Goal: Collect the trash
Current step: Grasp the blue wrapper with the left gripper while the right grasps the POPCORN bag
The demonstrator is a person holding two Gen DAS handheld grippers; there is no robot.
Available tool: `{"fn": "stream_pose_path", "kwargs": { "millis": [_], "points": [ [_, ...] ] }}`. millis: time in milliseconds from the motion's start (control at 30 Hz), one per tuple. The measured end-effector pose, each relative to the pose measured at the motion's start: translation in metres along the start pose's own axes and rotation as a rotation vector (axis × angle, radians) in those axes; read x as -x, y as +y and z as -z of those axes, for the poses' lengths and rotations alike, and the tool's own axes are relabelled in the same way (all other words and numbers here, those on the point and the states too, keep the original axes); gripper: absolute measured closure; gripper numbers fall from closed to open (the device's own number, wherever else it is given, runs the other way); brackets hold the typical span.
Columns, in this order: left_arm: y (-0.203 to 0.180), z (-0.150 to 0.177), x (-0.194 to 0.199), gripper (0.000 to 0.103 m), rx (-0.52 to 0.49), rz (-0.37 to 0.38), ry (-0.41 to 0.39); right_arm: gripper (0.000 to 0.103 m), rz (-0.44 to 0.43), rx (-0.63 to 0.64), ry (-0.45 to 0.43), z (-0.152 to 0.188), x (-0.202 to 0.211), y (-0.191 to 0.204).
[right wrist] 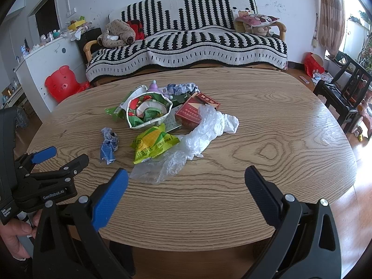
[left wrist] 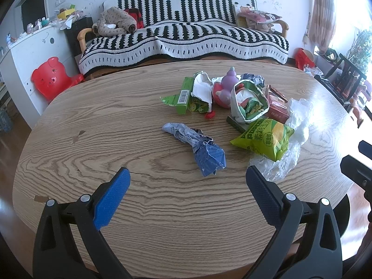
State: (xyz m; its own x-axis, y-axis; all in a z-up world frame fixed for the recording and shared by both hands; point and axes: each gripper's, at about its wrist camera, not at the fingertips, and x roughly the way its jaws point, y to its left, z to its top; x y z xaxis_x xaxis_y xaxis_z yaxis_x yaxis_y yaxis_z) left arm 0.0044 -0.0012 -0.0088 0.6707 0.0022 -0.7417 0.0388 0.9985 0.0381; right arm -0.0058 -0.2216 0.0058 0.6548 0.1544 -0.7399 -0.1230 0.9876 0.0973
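A heap of trash lies on the oval wooden table point(left wrist: 116, 125) point(right wrist: 279, 139). A crumpled blue wrapper point(left wrist: 197, 144) point(right wrist: 108, 145) lies apart, nearest my left gripper point(left wrist: 187, 176), which is open and empty just short of it. A yellow-green snack bag point(left wrist: 267, 139) point(right wrist: 153, 144) rests on a clear plastic bag point(left wrist: 286, 148) point(right wrist: 197, 137). Behind are a torn green-and-white packet point(left wrist: 248, 102) point(right wrist: 148, 111), a green carton point(left wrist: 186, 95), a red box point(left wrist: 276, 107) point(right wrist: 193, 114) and a purple toy bottle point(left wrist: 229, 83). My right gripper point(right wrist: 186, 174) is open and empty before the plastic bag.
A striped sofa point(left wrist: 181, 37) point(right wrist: 186, 44) stands behind the table. A red bear-shaped stool point(left wrist: 52, 76) and a white cabinet point(left wrist: 30, 53) are at the left. Dark chairs point(right wrist: 344, 93) stand at the right. A hand point(right wrist: 14, 237) holds the left gripper's handle.
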Motion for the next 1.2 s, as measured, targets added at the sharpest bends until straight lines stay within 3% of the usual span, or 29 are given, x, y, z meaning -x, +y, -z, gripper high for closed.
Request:
{"fn": "stream_pose_path", "kwargs": {
  "millis": [333, 567, 700, 900, 933, 967, 1033, 1067, 1133, 1200],
  "points": [
    [-0.009, 0.010, -0.020, 0.006, -0.006, 0.013, 0.052, 0.006, -0.067, 0.093, 0.030, -0.016, -0.017, 0.015],
    [-0.010, 0.002, -0.055, 0.006, 0.055, 0.009, 0.117, 0.006, -0.138, 0.143, 0.134, -0.054, -0.073, 0.031],
    [-0.010, -0.003, -0.071, 0.006, 0.056, -0.030, 0.122, 0.006, -0.138, 0.192, 0.189, -0.059, -0.105, 0.043],
    [-0.007, -0.006, -0.090, 0.007, 0.088, -0.018, 0.165, 0.010, -0.136, 0.234, 0.251, -0.056, -0.141, 0.052],
    [-0.006, -0.006, -0.093, 0.009, 0.097, -0.017, 0.167, 0.014, -0.132, 0.238, 0.256, -0.055, -0.144, 0.053],
    [-0.005, -0.006, -0.094, 0.012, 0.107, -0.015, 0.168, 0.025, -0.127, 0.242, 0.262, -0.054, -0.147, 0.054],
    [-0.005, -0.006, -0.097, 0.035, 0.100, -0.004, 0.178, 0.041, -0.149, 0.236, 0.268, -0.052, -0.149, 0.055],
    [-0.005, -0.006, -0.095, 0.039, 0.096, -0.011, 0.170, 0.049, -0.143, 0.239, 0.256, -0.052, -0.147, 0.056],
    [-0.004, -0.007, -0.094, 0.076, 0.100, 0.013, 0.161, 0.052, -0.149, 0.232, 0.244, -0.055, -0.143, 0.055],
    [-0.002, -0.007, -0.089, 0.079, 0.111, 0.034, 0.162, 0.054, -0.178, 0.201, 0.220, -0.056, -0.131, 0.053]
  ]
}}
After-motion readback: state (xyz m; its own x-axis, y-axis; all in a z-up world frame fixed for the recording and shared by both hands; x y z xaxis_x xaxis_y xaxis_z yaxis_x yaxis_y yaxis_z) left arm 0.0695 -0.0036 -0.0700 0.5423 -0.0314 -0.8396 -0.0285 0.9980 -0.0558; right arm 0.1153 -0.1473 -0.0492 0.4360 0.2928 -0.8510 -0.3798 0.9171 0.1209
